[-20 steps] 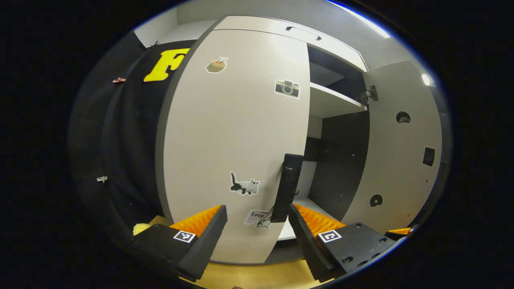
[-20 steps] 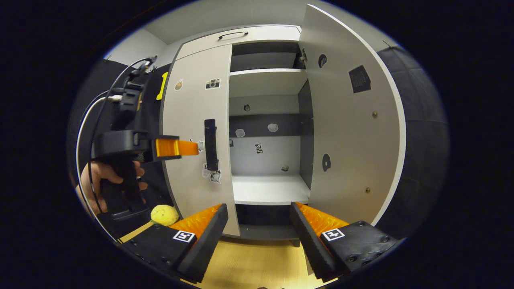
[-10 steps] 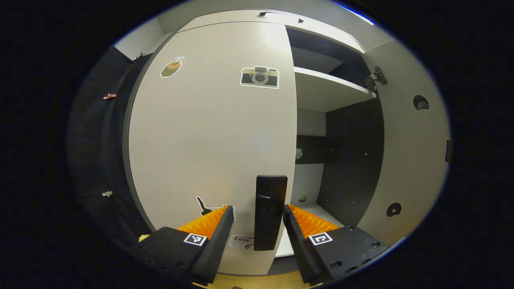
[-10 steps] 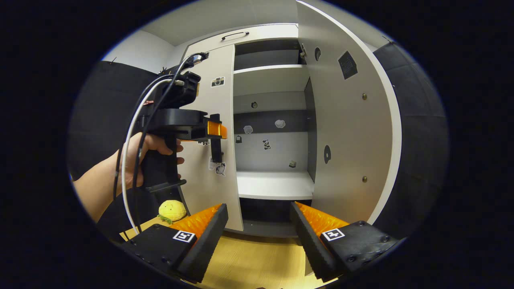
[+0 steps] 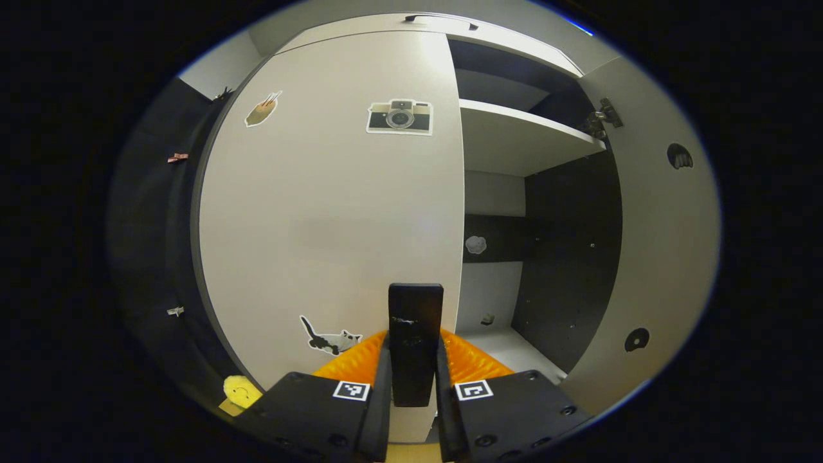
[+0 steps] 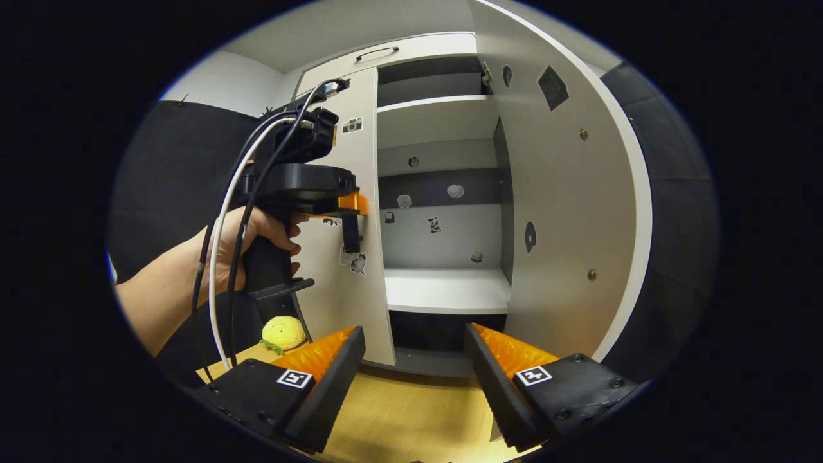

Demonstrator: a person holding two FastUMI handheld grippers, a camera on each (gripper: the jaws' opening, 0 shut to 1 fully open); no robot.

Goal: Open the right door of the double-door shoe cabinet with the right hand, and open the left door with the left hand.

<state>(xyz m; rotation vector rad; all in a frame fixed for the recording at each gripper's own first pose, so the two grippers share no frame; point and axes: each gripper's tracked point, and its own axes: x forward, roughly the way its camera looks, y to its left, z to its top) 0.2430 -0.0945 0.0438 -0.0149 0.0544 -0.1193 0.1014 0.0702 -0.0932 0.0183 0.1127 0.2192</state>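
Observation:
The shoe cabinet's left door (image 5: 321, 218) is closed, white, with stickers and a black vertical handle (image 5: 415, 321). My left gripper (image 5: 413, 386) is shut on that handle, one finger on each side. In the right gripper view the left gripper (image 6: 350, 204), held by a hand (image 6: 257, 238), sits at the handle (image 6: 351, 236) of the left door (image 6: 360, 167). The right door (image 6: 566, 193) stands swung wide open, and white shelves (image 6: 447, 292) show inside. My right gripper (image 6: 415, 366) is open, back from the cabinet, with nothing between its fingers.
A yellow plush toy (image 6: 283, 332) lies on the wooden floor (image 6: 398, 424) left of the cabinet, also seen as a yellow plush toy (image 5: 239, 390) in the left gripper view. The open right door (image 5: 656, 257) juts out on the right. A top drawer handle (image 6: 376, 53) sits above the doors.
My left gripper moved in to the left door's handle and closed on it. The right gripper stayed open and shifted only slightly; both doors hold their positions.

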